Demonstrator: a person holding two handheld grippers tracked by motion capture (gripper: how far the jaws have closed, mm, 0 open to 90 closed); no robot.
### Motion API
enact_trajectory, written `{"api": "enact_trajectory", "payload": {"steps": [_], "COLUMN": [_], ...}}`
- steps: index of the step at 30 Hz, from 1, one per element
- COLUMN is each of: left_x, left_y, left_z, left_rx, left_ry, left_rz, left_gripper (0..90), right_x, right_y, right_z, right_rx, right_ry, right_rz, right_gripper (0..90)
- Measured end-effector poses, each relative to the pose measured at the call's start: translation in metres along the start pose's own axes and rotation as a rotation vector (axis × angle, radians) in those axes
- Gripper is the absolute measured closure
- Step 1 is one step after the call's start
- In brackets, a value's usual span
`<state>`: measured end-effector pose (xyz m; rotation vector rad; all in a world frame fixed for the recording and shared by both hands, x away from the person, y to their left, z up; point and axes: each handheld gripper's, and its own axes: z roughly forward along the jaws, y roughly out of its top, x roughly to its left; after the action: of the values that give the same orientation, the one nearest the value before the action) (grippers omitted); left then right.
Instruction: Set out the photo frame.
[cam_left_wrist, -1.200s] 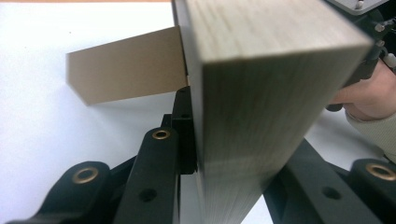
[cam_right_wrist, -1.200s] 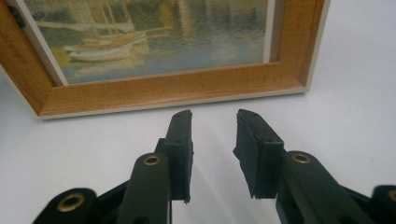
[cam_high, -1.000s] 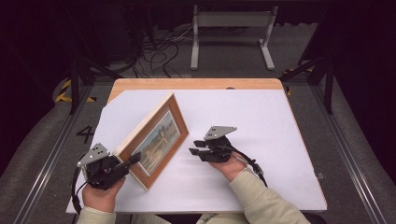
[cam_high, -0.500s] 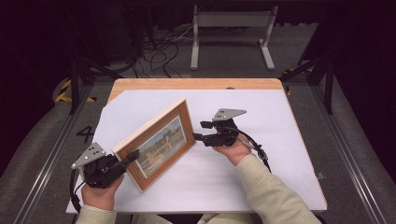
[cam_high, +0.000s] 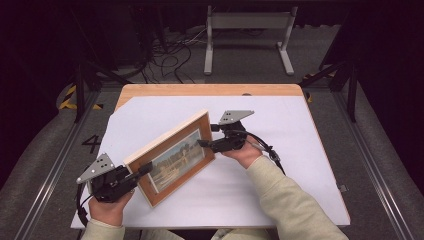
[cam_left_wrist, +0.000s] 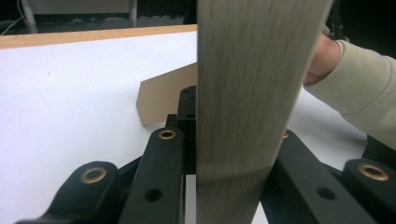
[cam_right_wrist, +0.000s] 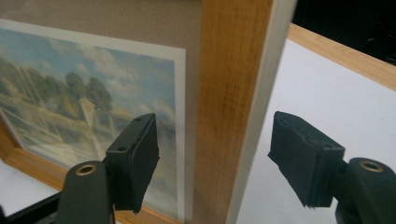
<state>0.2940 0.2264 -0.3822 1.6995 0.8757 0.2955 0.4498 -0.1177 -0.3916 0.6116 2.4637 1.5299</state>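
A wooden table (cam_high: 210, 90) carries a white sheet (cam_high: 300, 165) that covers nearly all of its top, leaving a bare wood strip along the 12 o'clock edge and a cut corner at about 10 o'clock. A framed picture (cam_high: 175, 159) stands tilted on the sheet at about 8 o'clock from the centre, its lower edge toward 6 o'clock.

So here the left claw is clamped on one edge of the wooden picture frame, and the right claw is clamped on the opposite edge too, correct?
Not quite. The left claw is clamped on the picture frame, but the right claw is not: its jaws have just been opening and now straddle the frame's edge with gaps on both sides, as the right gripper view shows.
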Motion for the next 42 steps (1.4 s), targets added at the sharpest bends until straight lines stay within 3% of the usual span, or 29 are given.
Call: {"api": "enact_trajectory", "payload": {"steps": [8, 14, 18, 26, 33, 38, 42], "left_x": [-0.001, 0.003, 0.002, 0.003, 0.007, 0.007, 0.007], "left_y": [0.001, 0.004, 0.008, 0.020, 0.027, 0.035, 0.039], "left_z": [-0.001, -0.001, 0.001, 0.013, 0.028, 0.042, 0.050], "left_rx": [-0.026, -0.043, -0.044, -0.042, -0.032, -0.025, -0.015], "left_ry": [-0.027, -0.046, -0.040, -0.082, -0.107, -0.096, -0.104], "left_rz": [0.024, 0.013, 0.049, 0.091, 0.104, 0.139, 0.134], "left_gripper": [77.2, 77.7, 77.5, 76.1, 72.4, 68.1, 65.6], "right_x": [0.002, 0.002, 0.007, 0.016, 0.021, 0.023, 0.026], "right_y": [0.002, 0.003, 0.006, 0.002, -0.005, -0.010, -0.013], "right_z": [-0.003, -0.013, -0.025, -0.055, -0.078, -0.093, -0.103], "right_rx": [-0.017, -0.004, -0.011, -0.030, -0.035, -0.045, -0.048], "right_ry": [0.040, 0.050, 0.011, -0.075, -0.130, -0.181, -0.219], "right_rz": [0.000, 0.035, 0.029, 0.021, 0.034, 0.040, 0.051], "right_gripper": [38.1, 45.1, 46.1, 50.8, 56.3, 59.1, 59.8]}}
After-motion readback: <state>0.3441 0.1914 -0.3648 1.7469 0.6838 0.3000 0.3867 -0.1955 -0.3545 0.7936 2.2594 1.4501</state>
